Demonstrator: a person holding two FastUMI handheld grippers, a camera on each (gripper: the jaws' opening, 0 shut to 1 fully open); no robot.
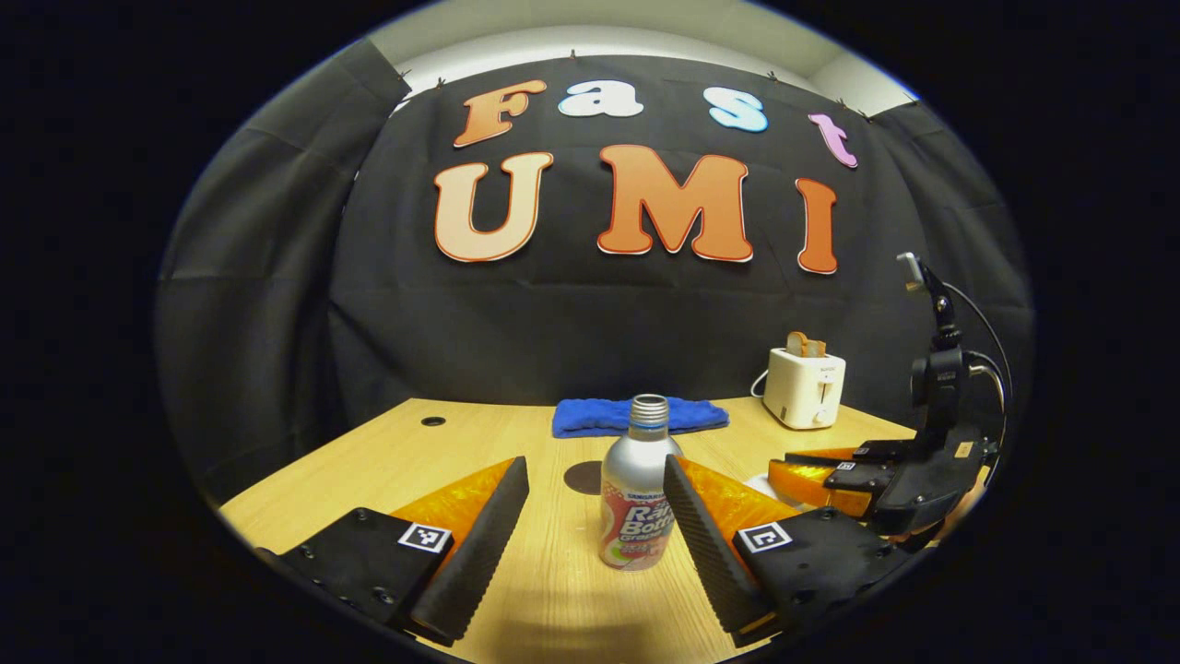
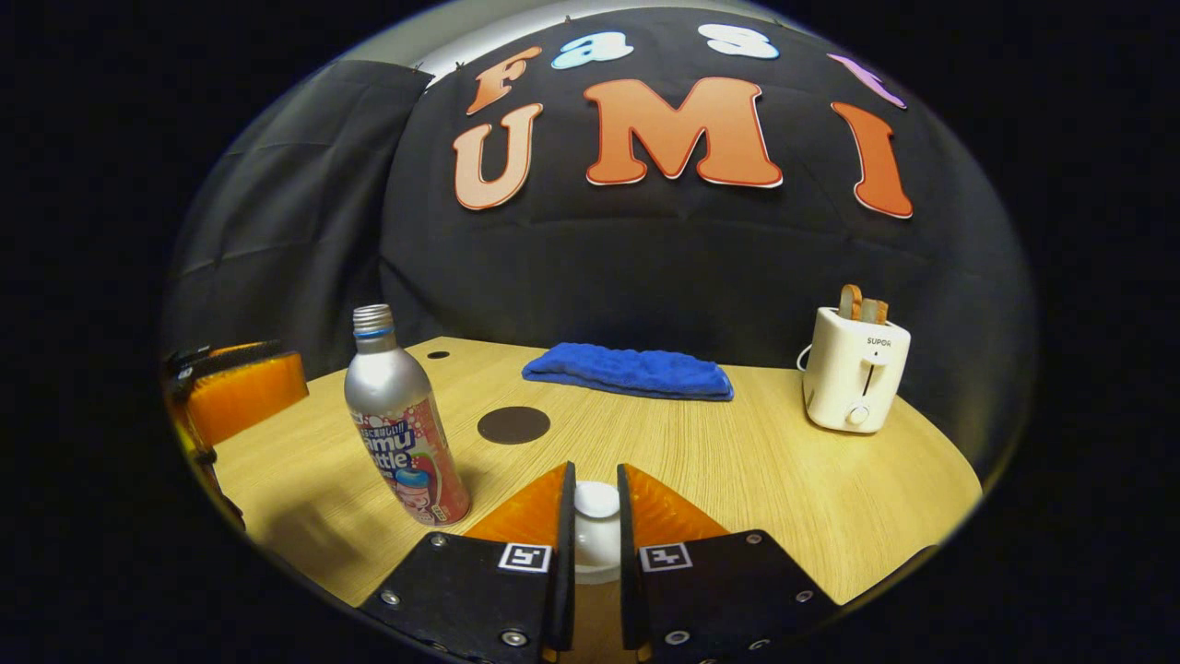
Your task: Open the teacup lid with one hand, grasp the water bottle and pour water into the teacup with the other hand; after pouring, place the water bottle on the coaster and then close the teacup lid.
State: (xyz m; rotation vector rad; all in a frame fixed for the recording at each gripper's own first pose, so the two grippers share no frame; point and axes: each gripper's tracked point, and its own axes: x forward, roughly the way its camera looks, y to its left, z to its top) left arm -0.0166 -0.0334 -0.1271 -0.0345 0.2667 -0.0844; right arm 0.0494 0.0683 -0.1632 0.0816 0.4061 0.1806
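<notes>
Left gripper view: left hand-held gripper (image 1: 595, 512) spread wide, bottle (image 1: 636, 489) upright between its fingers, untouched, on the surface (image 1: 387, 461). Coaster (image 1: 584, 477) just behind.

Right gripper view: right hand-held gripper (image 2: 595, 516) pinches the lid (image 2: 596, 530) knob. Bottle (image 2: 403, 420) stands left; coaster (image 2: 513, 424) beyond.

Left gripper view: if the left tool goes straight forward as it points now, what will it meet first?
Most likely the water bottle. It stands upright on the table between the left tool's open fingers, slightly right of centre. Behind it lie the dark coaster and the blue cloth; depth is uncertain.
</notes>
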